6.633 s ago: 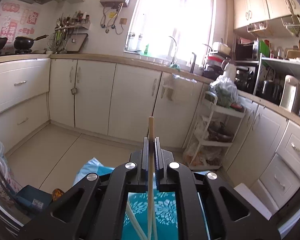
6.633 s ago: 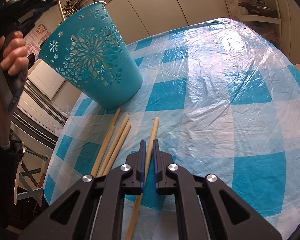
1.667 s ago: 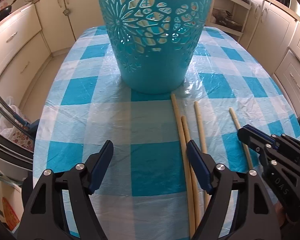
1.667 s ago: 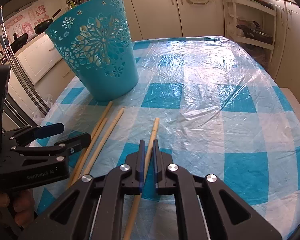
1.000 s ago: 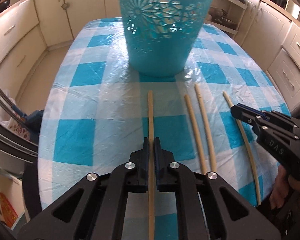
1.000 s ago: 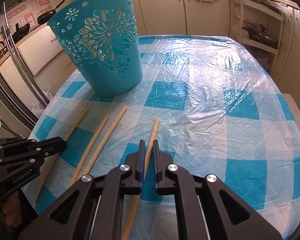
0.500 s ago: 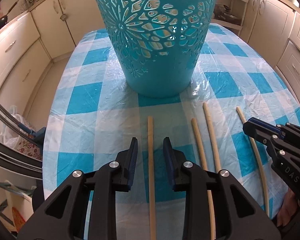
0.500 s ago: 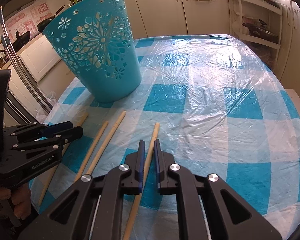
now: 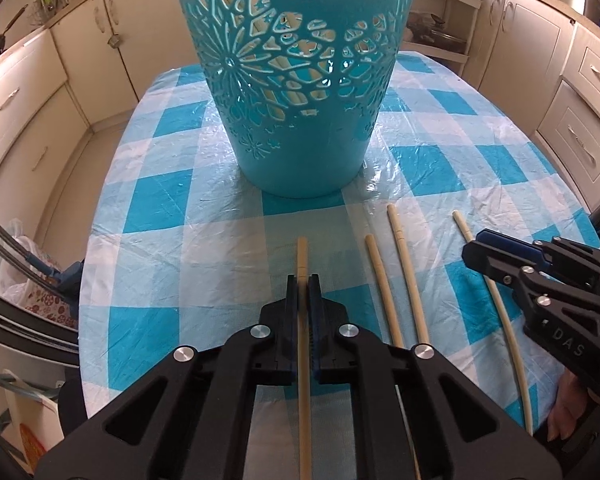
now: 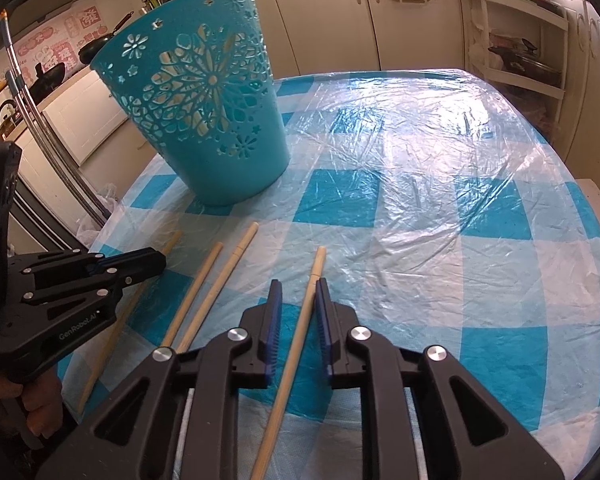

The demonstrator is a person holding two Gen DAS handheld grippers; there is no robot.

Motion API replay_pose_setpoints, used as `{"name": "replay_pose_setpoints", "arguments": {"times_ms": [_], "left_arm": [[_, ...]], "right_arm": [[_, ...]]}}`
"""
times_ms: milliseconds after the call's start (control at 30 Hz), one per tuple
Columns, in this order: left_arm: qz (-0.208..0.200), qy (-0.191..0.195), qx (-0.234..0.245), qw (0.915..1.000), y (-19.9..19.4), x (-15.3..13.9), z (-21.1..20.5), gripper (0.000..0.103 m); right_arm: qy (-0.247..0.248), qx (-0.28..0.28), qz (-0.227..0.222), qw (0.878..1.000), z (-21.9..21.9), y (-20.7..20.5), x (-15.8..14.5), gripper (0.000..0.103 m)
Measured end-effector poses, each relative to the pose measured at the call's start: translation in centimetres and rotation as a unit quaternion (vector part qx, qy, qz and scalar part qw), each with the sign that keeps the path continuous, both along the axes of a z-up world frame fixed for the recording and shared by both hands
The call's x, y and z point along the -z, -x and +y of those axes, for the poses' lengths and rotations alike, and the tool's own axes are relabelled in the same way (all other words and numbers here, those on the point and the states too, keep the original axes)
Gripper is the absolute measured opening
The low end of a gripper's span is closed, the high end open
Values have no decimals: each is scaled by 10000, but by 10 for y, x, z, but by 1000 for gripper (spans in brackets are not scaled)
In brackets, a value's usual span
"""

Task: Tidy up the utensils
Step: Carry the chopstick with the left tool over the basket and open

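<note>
A teal cut-out basket (image 9: 300, 100) (image 10: 212, 100) stands upright on the blue checked tablecloth (image 9: 160, 208). Four wooden chopsticks lie in front of it. My left gripper (image 9: 302, 285) is shut on the leftmost chopstick (image 9: 302, 252), near its far tip. Two loose chopsticks (image 9: 380, 280) (image 9: 406, 264) lie between the grippers. My right gripper (image 10: 298, 292) straddles the rightmost chopstick (image 10: 315, 270); its jaws are opening and the pads stand off the stick. Each gripper shows in the other's view: the right gripper (image 9: 480, 246) and the left gripper (image 10: 156, 258).
Cream kitchen cabinets (image 9: 32, 92) ring the table. A shelf rack (image 10: 516, 40) stands at the far right. Metal chair rails (image 10: 32, 108) and a plastic bag (image 9: 24, 268) sit off the table's left edge. A hand (image 10: 36, 404) holds the left gripper.
The left jaws, parted around the chopstick half a second ago, have closed on it again. The right jaws have spread away from their chopstick. The left gripper is nearer the basket than a second ago.
</note>
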State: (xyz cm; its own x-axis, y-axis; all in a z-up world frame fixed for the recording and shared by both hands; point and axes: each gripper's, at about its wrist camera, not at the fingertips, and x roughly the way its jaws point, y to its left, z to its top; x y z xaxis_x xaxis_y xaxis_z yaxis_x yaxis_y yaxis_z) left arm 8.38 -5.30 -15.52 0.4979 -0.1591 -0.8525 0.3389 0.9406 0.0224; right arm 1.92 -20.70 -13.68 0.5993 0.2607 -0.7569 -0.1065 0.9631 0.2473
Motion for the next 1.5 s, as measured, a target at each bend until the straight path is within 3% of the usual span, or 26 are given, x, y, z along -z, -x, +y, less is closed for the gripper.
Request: {"name": "replay_pose_setpoints", "arguments": {"times_ms": [233, 367, 533, 800, 1033, 1233, 1433, 1500], "left_arm": [[-17, 297, 36, 9996, 11, -17, 11, 5], [-77, 884, 80, 9960, 18, -39, 29, 5], [-397, 1719, 181, 9841, 27, -83, 52, 5], [-1065, 2382, 246, 9650, 29, -151, 58, 5], [-1890, 2475, 95, 9502, 5, -198, 46, 5], [-2781, 2441, -278, 9286, -26, -239, 35, 5], [-3376, 2273, -712, 9106, -63, -248, 19, 5], [-3447, 2171, -768, 9100, -73, -244, 12, 5]], "right_arm": [[282, -158, -43, 9995, 9, 1, -1, 30], [301, -181, -47, 9994, 11, 1, -1, 32], [265, -224, -48, 9994, 10, 1, -1, 35], [190, -250, -46, 9995, 10, 1, -1, 37], [18, -234, -32, 9997, 5, 0, 0, 38], [-165, -230, -20, 9996, 1, 0, 1, 38], [-312, -233, -9, 9992, -2, 0, 1, 39], [-369, -235, -4, 9990, -4, 0, 1, 39]]}}
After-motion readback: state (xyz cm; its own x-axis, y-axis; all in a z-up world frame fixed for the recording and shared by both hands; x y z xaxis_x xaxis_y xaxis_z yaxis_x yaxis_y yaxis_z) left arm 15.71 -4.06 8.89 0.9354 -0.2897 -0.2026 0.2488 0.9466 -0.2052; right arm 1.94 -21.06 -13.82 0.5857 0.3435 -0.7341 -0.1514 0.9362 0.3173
